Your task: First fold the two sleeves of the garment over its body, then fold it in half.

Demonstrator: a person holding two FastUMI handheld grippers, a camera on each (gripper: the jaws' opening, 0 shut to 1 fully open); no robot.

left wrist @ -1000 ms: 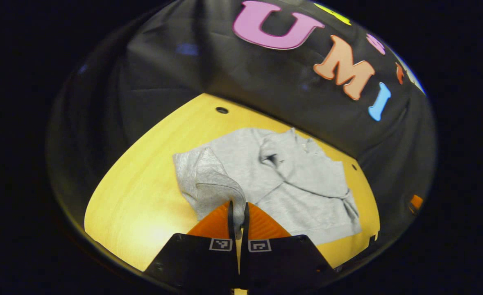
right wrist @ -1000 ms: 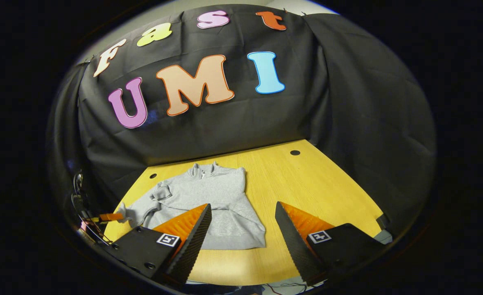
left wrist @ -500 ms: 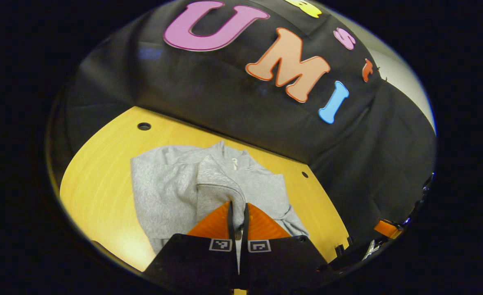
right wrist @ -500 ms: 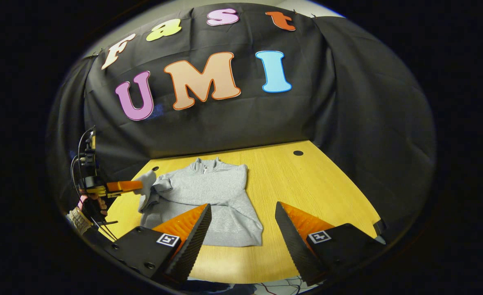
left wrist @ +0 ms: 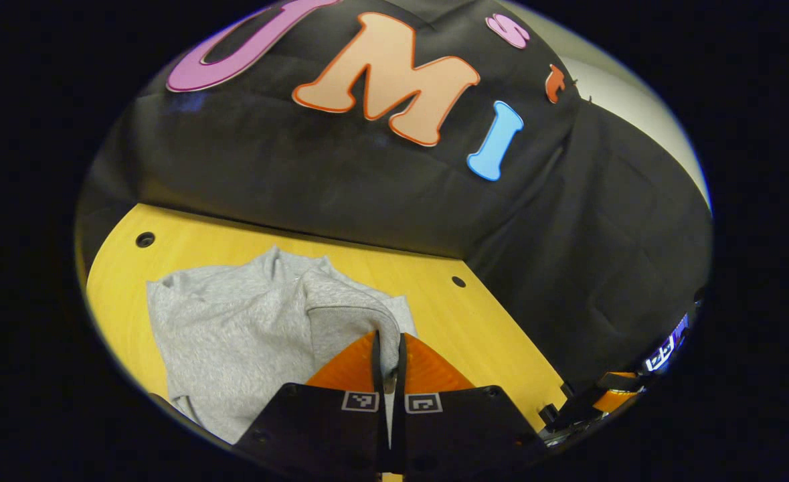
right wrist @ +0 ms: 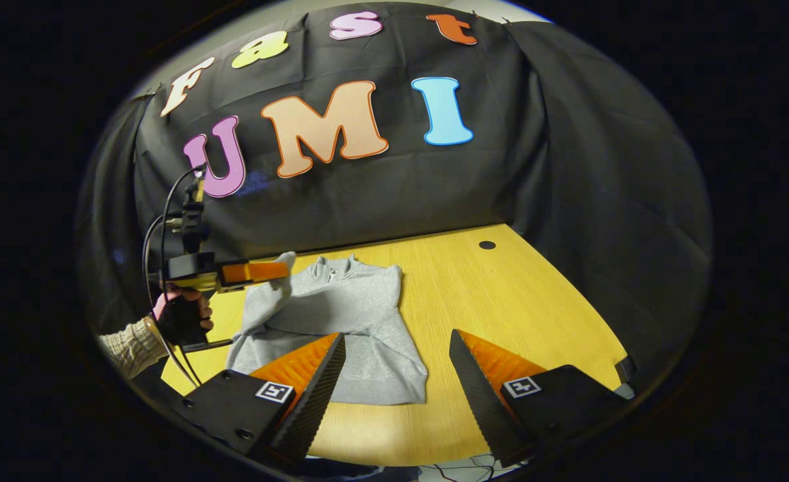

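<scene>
Left sleeve lifted for its fold over the body.
Your left gripper point(left wrist: 388, 365) pinches the sleeve point(left wrist: 340, 314) above the garment point(right wrist: 347, 328); your right gripper point(right wrist: 397, 375) waits, jaws wide, over the worktop point(right wrist: 521, 301).

We hold a sleeve up over the sweater

Our left gripper point(right wrist: 280, 270) pinches the grey sleeve point(right wrist: 270, 294); our right gripper point(right wrist: 394, 375) gapes above the table point(right wrist: 514, 301).

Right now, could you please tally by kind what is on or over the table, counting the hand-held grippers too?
Sweatshirt: 1
Hand-held gripper: 2, the left shut on the sleeve and lifting it over the body, the right open
Table: 1
Holes in the table: 2, one by the sweatshirt, one farther off
Total: 6
</scene>
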